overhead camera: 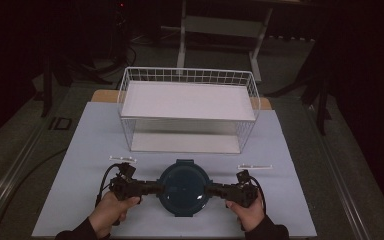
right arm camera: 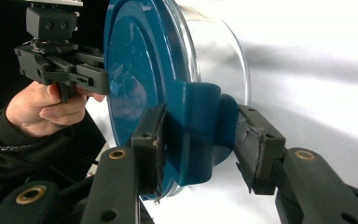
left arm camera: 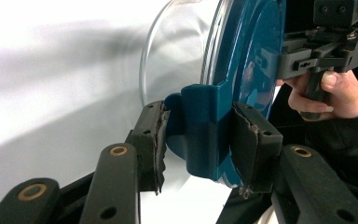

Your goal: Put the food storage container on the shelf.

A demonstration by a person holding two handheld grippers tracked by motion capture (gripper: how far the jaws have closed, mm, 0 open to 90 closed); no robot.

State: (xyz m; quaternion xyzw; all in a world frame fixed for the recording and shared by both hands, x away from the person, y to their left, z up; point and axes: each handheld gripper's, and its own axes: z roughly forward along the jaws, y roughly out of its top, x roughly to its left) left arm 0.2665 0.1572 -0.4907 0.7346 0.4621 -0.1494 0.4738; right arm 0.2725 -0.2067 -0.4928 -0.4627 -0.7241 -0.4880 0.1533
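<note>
Hands low at the near edge of the table point(overhead camera: 85, 145): you have a gripper on each side of the bowl point(overhead camera: 184, 187), which sits near the middle of that edge, in front of the wire basket point(overhead camera: 187, 107).

Your left gripper point(left arm camera: 198, 140) is clamped on the bowl's blue side clip point(left arm camera: 200, 133), both pads hard against it. The teal lid point(left arm camera: 251, 56) is on, with clear glass below it.

Your right gripper point(right arm camera: 200, 140) straddles the opposite clip point(right arm camera: 200, 126). Its inner pad touches the clip, but the outer pad seems to stand just off it, so you cannot tell that this side grips; the angle is poor for judging.

From above, your left hand point(overhead camera: 111, 210) and right hand point(overhead camera: 247, 212) sit close to the table's near edge, the grippers level and pointing at each other across the lid.
</note>
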